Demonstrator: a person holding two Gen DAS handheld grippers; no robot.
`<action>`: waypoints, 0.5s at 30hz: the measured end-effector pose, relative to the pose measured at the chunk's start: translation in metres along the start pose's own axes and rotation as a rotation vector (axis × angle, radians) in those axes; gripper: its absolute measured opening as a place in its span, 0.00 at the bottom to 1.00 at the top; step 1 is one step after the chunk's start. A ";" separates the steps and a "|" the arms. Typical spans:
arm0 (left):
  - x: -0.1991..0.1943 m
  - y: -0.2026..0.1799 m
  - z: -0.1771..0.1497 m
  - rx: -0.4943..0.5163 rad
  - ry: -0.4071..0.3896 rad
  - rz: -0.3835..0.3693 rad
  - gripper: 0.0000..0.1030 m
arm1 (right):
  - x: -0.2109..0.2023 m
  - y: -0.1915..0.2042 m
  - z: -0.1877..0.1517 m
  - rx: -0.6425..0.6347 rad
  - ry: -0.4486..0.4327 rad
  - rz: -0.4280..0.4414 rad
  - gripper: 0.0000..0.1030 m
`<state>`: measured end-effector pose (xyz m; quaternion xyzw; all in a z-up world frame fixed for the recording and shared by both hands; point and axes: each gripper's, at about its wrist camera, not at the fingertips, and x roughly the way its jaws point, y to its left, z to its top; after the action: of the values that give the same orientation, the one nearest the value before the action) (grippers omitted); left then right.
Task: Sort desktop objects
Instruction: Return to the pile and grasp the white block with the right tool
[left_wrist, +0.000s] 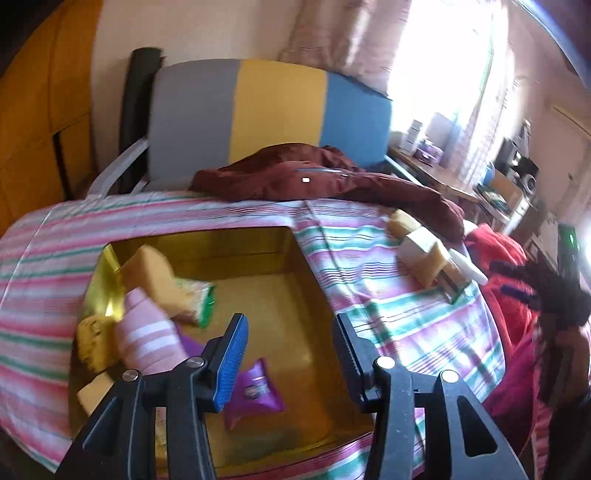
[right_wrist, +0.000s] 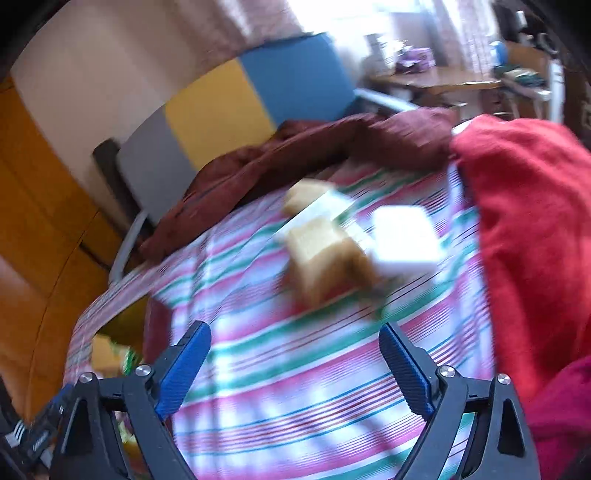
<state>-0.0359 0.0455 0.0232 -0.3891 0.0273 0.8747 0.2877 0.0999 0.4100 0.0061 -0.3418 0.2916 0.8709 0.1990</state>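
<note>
— Snack packets (left_wrist: 424, 254) lie clustered on the striped bedspread (left_wrist: 351, 251), right of the gold tray (left_wrist: 258, 280); the right gripper (right_wrist: 295, 365) hangs spread above the cloth near them.

— And the left gripper (left_wrist: 291, 354)?

— Spread too, holding nothing, over the tray beside a purple packet (left_wrist: 255, 387). A maroon jacket (left_wrist: 314, 177) and red blanket (right_wrist: 528, 221) crowd the packets.

One gold tray (left_wrist: 280, 240); one purple packet (left_wrist: 255, 387); one pink striped sock (left_wrist: 147, 332); one maroon jacket (left_wrist: 314, 177).
</note>
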 end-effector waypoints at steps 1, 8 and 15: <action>0.002 -0.005 0.002 0.011 0.001 -0.007 0.46 | 0.000 -0.008 0.007 0.005 -0.007 -0.023 0.93; 0.019 -0.041 0.011 0.075 0.023 -0.054 0.46 | 0.033 -0.051 0.050 0.040 0.043 -0.134 0.95; 0.036 -0.063 0.017 0.104 0.053 -0.072 0.46 | 0.077 -0.066 0.076 0.014 0.131 -0.188 0.96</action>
<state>-0.0330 0.1198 0.0208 -0.3975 0.0662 0.8505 0.3381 0.0465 0.5196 -0.0272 -0.4223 0.2768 0.8222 0.2628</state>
